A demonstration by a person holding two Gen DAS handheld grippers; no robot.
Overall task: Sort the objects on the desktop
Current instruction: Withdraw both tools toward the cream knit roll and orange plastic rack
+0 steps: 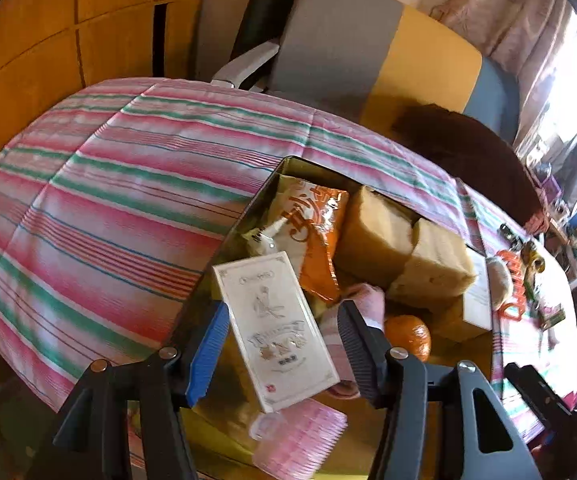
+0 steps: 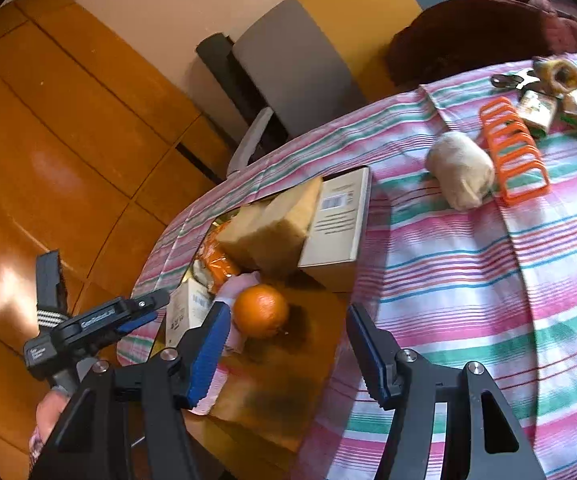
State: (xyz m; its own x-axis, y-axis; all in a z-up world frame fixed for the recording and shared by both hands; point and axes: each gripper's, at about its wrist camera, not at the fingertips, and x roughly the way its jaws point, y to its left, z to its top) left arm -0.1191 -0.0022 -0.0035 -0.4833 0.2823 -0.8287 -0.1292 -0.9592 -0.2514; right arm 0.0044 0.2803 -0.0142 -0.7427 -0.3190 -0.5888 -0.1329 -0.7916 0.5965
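The white box (image 1: pixel 276 332) lies tilted atop the goods in the gold tin (image 1: pixel 288 168), between the spread fingers of the left gripper (image 1: pixel 280 348). It is probably light, stiff card, best pinched across its long edges. The right gripper (image 2: pixel 288 352) hangs open over the orange (image 2: pixel 261 310).

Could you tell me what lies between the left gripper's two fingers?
In the left wrist view, a white rectangular carton lies between the open left gripper's fingers inside the gold tin.

Left claw (image 1: pixel 282 354) and right claw (image 2: pixel 288 354) both spread wide, angled downward, nothing between their fingers.
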